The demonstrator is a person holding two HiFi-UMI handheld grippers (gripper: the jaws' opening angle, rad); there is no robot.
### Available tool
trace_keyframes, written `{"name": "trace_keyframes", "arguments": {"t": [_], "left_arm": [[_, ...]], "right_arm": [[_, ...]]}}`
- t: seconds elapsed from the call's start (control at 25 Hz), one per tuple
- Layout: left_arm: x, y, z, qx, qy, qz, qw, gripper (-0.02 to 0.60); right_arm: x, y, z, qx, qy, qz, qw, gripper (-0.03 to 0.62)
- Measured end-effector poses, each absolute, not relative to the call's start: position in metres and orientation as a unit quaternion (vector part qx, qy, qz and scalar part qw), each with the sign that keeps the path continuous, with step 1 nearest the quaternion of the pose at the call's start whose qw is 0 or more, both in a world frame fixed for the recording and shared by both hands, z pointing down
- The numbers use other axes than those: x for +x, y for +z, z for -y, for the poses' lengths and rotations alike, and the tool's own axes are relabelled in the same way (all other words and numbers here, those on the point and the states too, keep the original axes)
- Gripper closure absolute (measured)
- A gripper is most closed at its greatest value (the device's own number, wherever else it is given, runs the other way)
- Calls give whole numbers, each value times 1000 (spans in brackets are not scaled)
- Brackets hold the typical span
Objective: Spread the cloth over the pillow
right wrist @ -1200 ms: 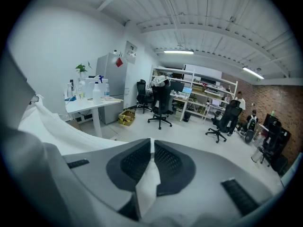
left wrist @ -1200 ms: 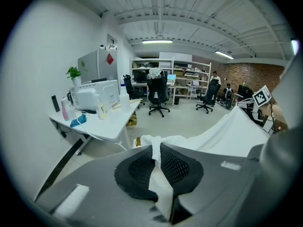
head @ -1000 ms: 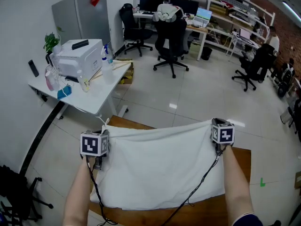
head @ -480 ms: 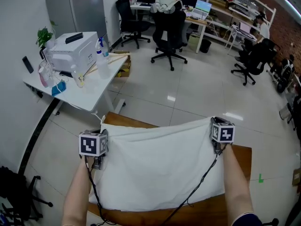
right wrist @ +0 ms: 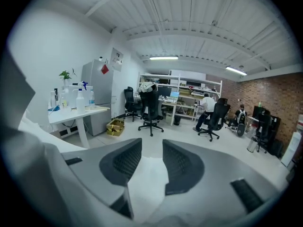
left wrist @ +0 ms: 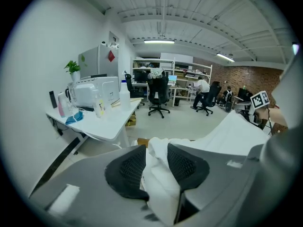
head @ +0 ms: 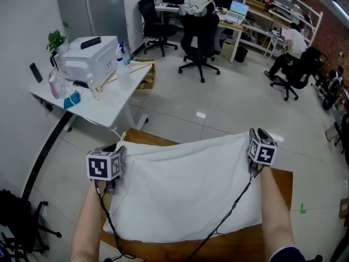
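A white cloth (head: pixel 185 184) lies spread over the pillow, which is hidden beneath it, on a wooden table (head: pixel 275 239). My left gripper (head: pixel 113 149) is at the cloth's far left corner. Its jaws have just been opening, and a bunched fold of cloth (left wrist: pixel 158 174) still sits loosely between the pads. My right gripper (head: pixel 256 134) is at the far right corner. Its jaws have also just been opening and stand wide. The cloth corner (right wrist: pixel 144 181) lies slack in the gap, clear of both pads.
A white desk (head: pixel 106 105) with a printer (head: pixel 90 53), bottles and a plant stands at the far left. Office chairs (head: pixel 199 34) and desks fill the back of the room, where a person (head: pixel 292 42) sits. Shiny floor lies beyond the table.
The right gripper has shifted a little to the right and away at the cloth's corner. The left gripper has stayed at its corner. The cloth lies as before.
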State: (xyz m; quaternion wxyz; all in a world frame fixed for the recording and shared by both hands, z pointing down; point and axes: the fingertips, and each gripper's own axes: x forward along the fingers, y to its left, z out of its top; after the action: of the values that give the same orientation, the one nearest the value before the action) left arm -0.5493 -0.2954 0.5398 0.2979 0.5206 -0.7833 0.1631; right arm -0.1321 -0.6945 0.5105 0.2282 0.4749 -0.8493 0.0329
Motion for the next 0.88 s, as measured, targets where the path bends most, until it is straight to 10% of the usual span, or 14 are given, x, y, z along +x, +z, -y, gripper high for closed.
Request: {"name": "trace_keyframes", "arguments": {"t": [0.88], "left_arm": [[-533, 513, 268, 554, 135, 774, 277, 284]], "right_arm": [[-155, 474, 648, 430, 40, 878, 207, 493]]}}
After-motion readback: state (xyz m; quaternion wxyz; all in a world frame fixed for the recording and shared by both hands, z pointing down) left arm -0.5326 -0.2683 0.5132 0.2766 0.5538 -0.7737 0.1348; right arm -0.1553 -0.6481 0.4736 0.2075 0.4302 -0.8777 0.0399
